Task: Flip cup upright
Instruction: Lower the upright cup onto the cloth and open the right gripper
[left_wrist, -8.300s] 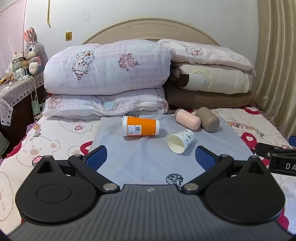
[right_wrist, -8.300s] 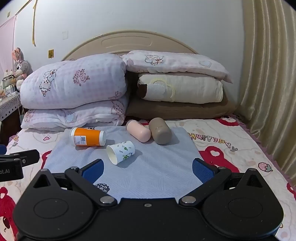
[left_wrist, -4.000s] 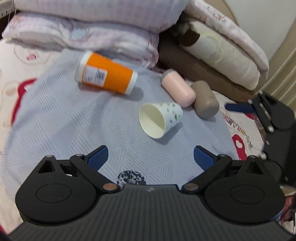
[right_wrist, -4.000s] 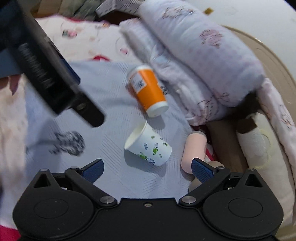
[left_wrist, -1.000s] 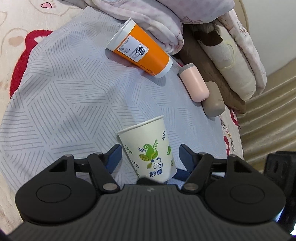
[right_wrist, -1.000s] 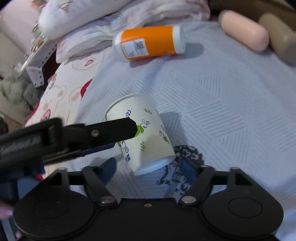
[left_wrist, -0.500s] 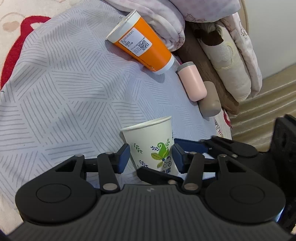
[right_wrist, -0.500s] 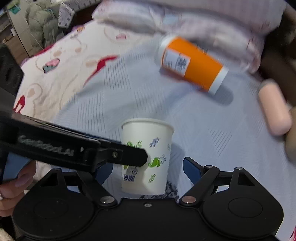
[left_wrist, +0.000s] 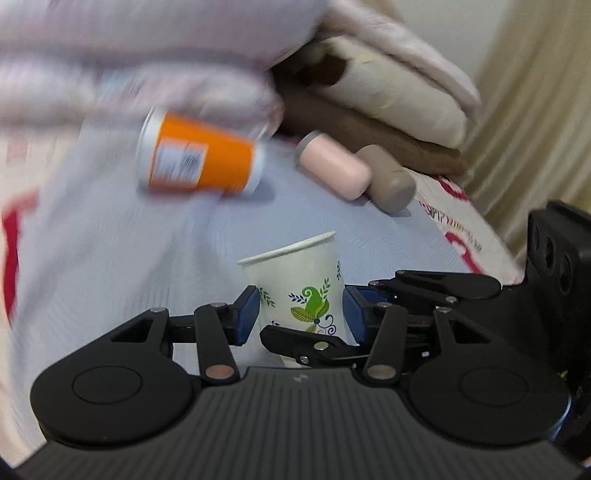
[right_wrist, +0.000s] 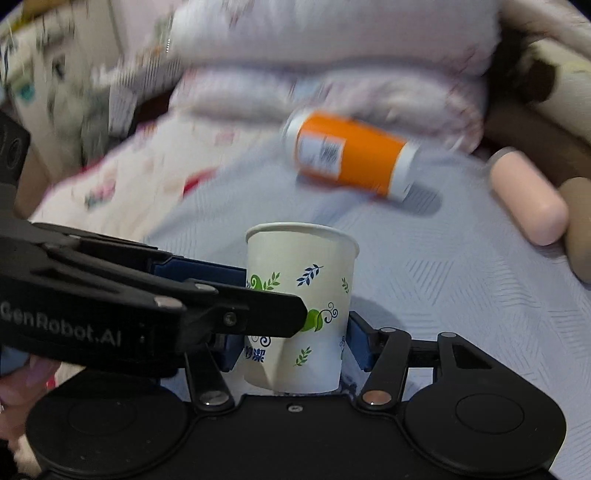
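A white paper cup (left_wrist: 301, 286) with green and blue leaf prints stands mouth up over the grey-blue mat (left_wrist: 110, 236). My left gripper (left_wrist: 301, 314) is shut on the cup's middle, its blue pads pressing both sides. My right gripper (right_wrist: 291, 349) is shut on the same cup (right_wrist: 301, 295) lower down, and the wall is creased there. The right gripper's fingers (left_wrist: 306, 341) cross the cup's base in the left wrist view. The left gripper's fingers (right_wrist: 229, 310) reach in from the left in the right wrist view.
An orange cup (left_wrist: 199, 166) lies on its side on the mat near the pillows (left_wrist: 147, 55). A pink bottle (left_wrist: 332, 170) and a tan bottle (left_wrist: 389, 181) lie beside it. A curtain (left_wrist: 535, 110) hangs on the right. A cluttered bedside stand (right_wrist: 55, 74) is at the left.
Both grippers have closed tighter on the cup. The views have swung up towards the pillows, with motion blur. The cup stays mouth up.
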